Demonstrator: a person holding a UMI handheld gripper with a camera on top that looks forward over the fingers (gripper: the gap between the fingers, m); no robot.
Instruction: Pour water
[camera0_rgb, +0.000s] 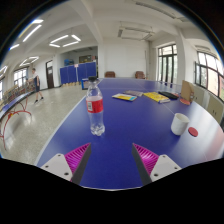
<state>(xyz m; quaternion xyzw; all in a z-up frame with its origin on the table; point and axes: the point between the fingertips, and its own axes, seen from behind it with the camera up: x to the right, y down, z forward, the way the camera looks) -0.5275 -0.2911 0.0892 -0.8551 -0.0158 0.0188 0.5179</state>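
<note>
Blue and broad, the bench (120, 125) stretches away from the camera through a large hall with white walls, ceiling strip lights, windows along the right side and a pale floor. On the bench, ahead of the left finger and a little way beyond it, a clear plastic water bottle (95, 109) stands upright with a red cap and a red label around its middle. Off to the right, beyond the right finger, a white cup (179, 123) stands upright, and just to its right lies a small red round item (194, 131) — too small to identify. Farther back on the bench sit a flat yellow object (156, 97), a flat pale object with some yellow on it (125, 97) and a brownish box-like thing (186, 93) near the far right edge. The hand-held gripper (112, 160) hovers low over the near part of the bench with its fingers spread wide apart, the pink pads (77, 156) facing each other across bare blue surface — nothing sits between them. Bottle and cup stand well apart from each other. Blue partitions (75, 72) line the far left of the hall, and a red-framed piece of equipment (12, 115) stands on the floor beside the bench's left edge.
</note>
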